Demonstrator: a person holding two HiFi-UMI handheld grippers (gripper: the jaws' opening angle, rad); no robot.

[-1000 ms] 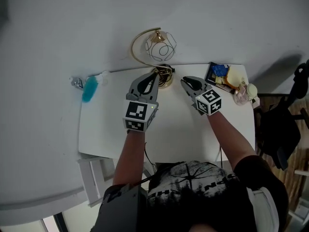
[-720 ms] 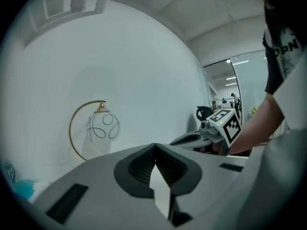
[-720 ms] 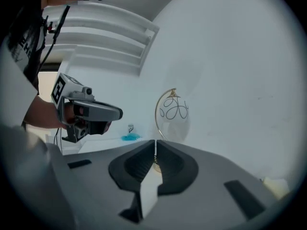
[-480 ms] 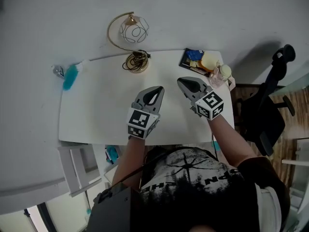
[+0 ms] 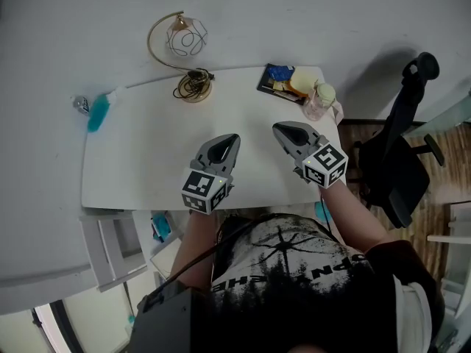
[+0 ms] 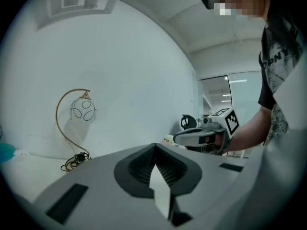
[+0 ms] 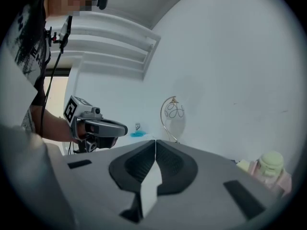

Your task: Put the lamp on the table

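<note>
The gold lamp with a bent arm and a round wire shade (image 5: 196, 92) is set at the far edge of the white table (image 5: 147, 169), close to the wall. A dark cord is bunched at its foot. The grey left gripper (image 5: 233, 137) and the grey right gripper (image 5: 278, 128) are held over the near edge, well apart from the lamp. Both pairs of fingers are pressed shut, and nothing is held between them.

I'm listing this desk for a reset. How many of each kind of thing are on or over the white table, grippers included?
Lamp: 1
Grippers: 2 (left gripper, right gripper)
Teal brush: 1
Bottle: 1
Blue pack: 1
Yellow item: 1
Total: 7
</note>
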